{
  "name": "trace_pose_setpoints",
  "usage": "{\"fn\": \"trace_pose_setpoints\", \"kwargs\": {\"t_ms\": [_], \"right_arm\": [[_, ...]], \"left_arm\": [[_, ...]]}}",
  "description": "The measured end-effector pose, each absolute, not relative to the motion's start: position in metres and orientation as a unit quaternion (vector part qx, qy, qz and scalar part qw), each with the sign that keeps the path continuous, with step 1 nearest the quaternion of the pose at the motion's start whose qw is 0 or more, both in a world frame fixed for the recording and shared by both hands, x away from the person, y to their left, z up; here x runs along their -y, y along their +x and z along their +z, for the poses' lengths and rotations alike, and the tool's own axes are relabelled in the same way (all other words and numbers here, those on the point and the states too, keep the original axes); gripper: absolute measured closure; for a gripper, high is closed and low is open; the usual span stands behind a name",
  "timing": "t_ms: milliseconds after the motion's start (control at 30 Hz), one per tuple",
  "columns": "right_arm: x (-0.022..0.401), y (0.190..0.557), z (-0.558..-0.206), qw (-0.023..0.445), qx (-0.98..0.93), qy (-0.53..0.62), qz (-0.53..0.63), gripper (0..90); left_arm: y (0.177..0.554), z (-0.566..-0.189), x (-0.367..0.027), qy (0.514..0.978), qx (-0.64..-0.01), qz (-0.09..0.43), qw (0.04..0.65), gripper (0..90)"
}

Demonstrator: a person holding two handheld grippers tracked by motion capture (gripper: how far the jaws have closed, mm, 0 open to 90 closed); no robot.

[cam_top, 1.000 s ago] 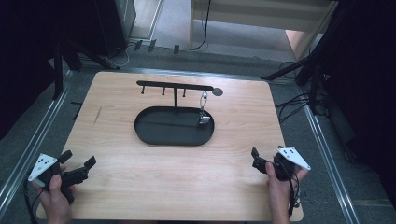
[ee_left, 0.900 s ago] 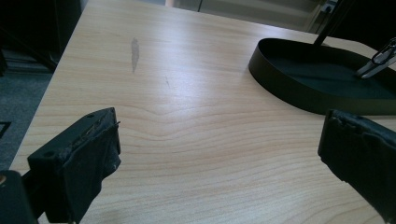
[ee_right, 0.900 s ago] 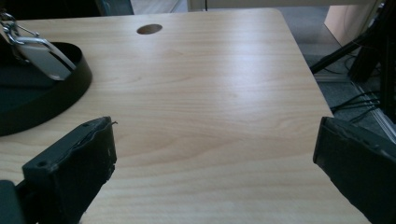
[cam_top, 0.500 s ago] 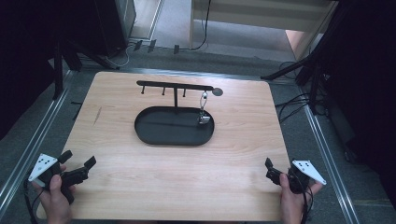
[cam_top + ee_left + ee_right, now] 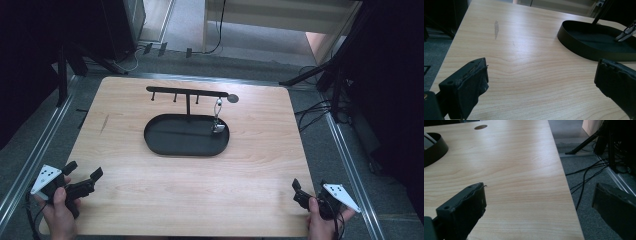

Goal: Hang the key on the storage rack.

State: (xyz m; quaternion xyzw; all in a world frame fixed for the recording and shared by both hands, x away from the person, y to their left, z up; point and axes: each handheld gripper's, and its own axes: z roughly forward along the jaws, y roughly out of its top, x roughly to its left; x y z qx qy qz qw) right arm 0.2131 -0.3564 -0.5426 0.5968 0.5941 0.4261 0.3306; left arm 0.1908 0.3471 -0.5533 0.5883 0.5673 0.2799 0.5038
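Note:
A black oval tray (image 5: 165,145) with a T-shaped hanger rack (image 5: 187,93) stands at the middle of the wooden table (image 5: 250,165). A small silver item (image 5: 218,122) hangs from the rack's right side, its lower end over the tray; its tip (image 5: 627,31) shows in the left gripper view above the tray wall (image 5: 579,47). My left gripper (image 5: 84,176) rests at the near left corner, open and empty. My right gripper (image 5: 309,188) sits at the near right corner, open and empty, straddling the table's right edge (image 5: 566,185).
Grey floor with black cables (image 5: 586,176) lies right of the table. Metal rails (image 5: 350,170) run along both sides. A grey smudge (image 5: 496,26) marks the wood at the left. Dark stands (image 5: 320,75) surround the back of the table.
My right gripper has drawn back toward the near right corner and out toward the table's edge. The left gripper has stayed in place.

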Motion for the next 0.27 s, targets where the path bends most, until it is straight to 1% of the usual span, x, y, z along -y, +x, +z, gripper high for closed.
{"fn": "trace_pose_setpoints", "kwargs": {"t_ms": [267], "right_arm": [[0.3575, 0.2089, -0.5456, 0.336, -0.58, 0.594, 0.444, 0.0]], "left_arm": [[0.1912, -0.553, -0.3456, 0.589, -0.569, 0.284, 0.498, 0.0]]}}
